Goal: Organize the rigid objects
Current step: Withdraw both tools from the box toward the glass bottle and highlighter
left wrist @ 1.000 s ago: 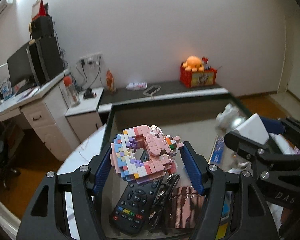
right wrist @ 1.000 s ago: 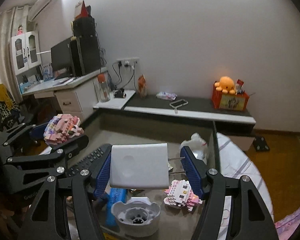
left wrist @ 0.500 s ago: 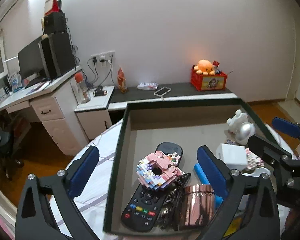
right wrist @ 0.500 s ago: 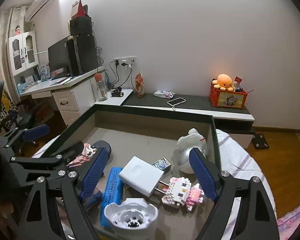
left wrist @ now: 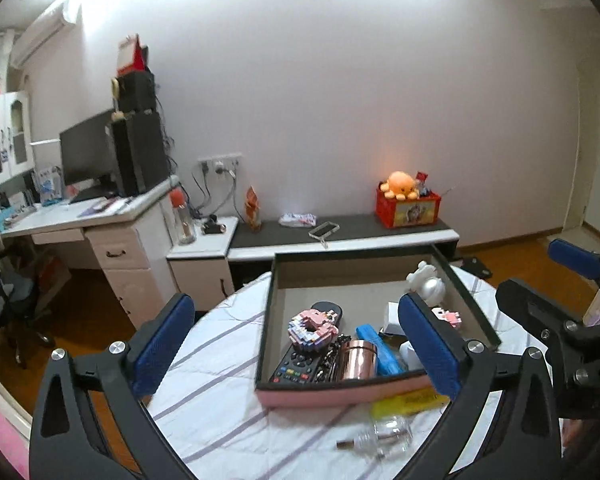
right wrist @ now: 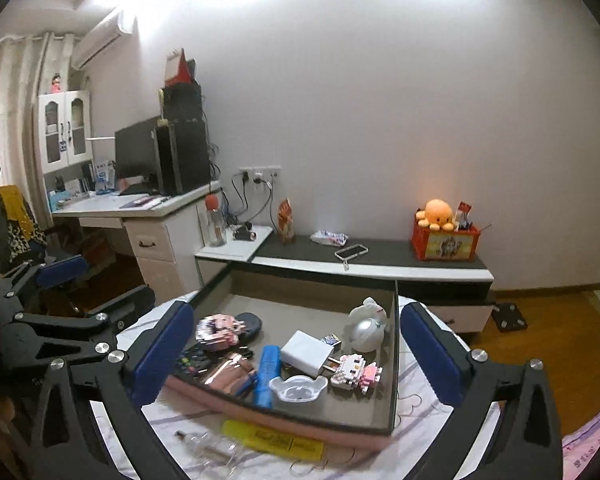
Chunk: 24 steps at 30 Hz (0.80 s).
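Observation:
A box with a pink front wall and dark sides sits on the table. Inside it lie the pink block donut on a black remote, a copper cup, a white adapter, a blue bar, a block kitty and a white figure. My left gripper hangs back from the box and above it. Its jaws are opening wide with nothing between them. My right gripper does the same, jaws opening and empty.
The round table carries a striped white cloth. A yellow highlighter and a glass vial lie in front of the box. A desk and a low dark-topped cabinet stand beyond, along the wall.
A second ago the left gripper held the block donut and the right held the white adapter. Both now lie in the box, and both grippers have spread and pulled back and up.

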Each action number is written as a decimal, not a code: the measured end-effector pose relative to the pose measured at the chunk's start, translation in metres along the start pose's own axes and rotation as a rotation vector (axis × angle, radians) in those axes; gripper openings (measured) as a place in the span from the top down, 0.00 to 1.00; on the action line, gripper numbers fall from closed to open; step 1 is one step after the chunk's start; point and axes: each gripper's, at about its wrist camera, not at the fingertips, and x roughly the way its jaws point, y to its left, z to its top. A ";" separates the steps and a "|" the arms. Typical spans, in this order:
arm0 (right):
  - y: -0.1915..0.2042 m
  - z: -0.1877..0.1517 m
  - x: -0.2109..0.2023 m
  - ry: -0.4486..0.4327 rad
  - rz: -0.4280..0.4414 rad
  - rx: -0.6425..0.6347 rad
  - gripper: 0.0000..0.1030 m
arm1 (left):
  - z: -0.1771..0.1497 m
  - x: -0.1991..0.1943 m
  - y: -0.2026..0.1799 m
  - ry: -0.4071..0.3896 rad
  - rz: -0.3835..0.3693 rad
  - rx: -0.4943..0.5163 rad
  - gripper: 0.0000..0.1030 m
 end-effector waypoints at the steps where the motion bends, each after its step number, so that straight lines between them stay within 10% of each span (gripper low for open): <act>1: 0.002 -0.001 -0.007 -0.004 -0.001 0.000 0.00 | -0.001 -0.010 0.002 -0.012 0.002 -0.006 0.00; 24: 0.024 -0.031 -0.133 -0.090 -0.036 -0.006 0.00 | -0.036 -0.127 0.001 -0.056 -0.050 0.018 0.00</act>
